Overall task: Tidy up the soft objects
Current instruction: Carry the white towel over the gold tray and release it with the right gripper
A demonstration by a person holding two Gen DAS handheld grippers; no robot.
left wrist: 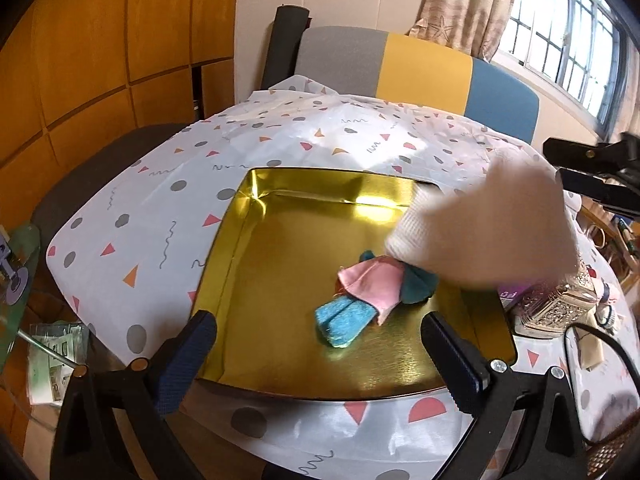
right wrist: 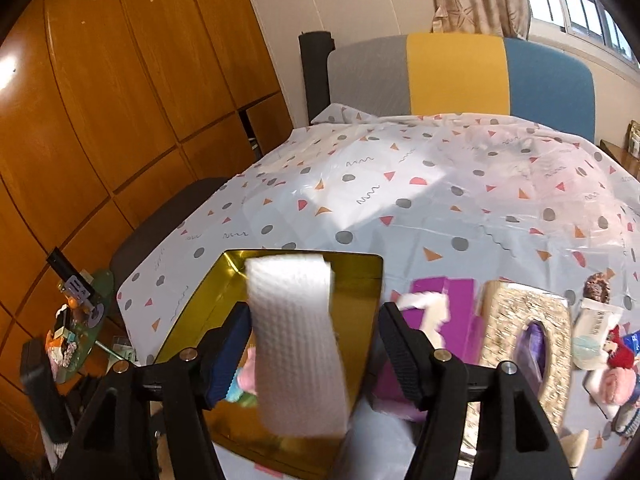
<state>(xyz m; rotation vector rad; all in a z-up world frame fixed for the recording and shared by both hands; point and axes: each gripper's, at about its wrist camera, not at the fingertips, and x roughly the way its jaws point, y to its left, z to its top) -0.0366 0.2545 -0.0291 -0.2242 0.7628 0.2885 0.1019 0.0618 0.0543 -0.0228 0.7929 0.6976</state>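
A: Where's the white cloth (right wrist: 296, 340)?
B: Above the gold tray (left wrist: 240, 240), between the right gripper's (right wrist: 312, 348) spread fingers; contact unclear.
A: Left gripper (left wrist: 320, 360)?
B: Wide apart, empty.

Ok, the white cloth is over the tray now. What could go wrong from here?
1. The right gripper stands wide open around the blurred white cloth, so the cloth may land on the pink and blue bundle rather than on bare gold tray.
2. It could drape over the tray's right rim, near the ornate box.
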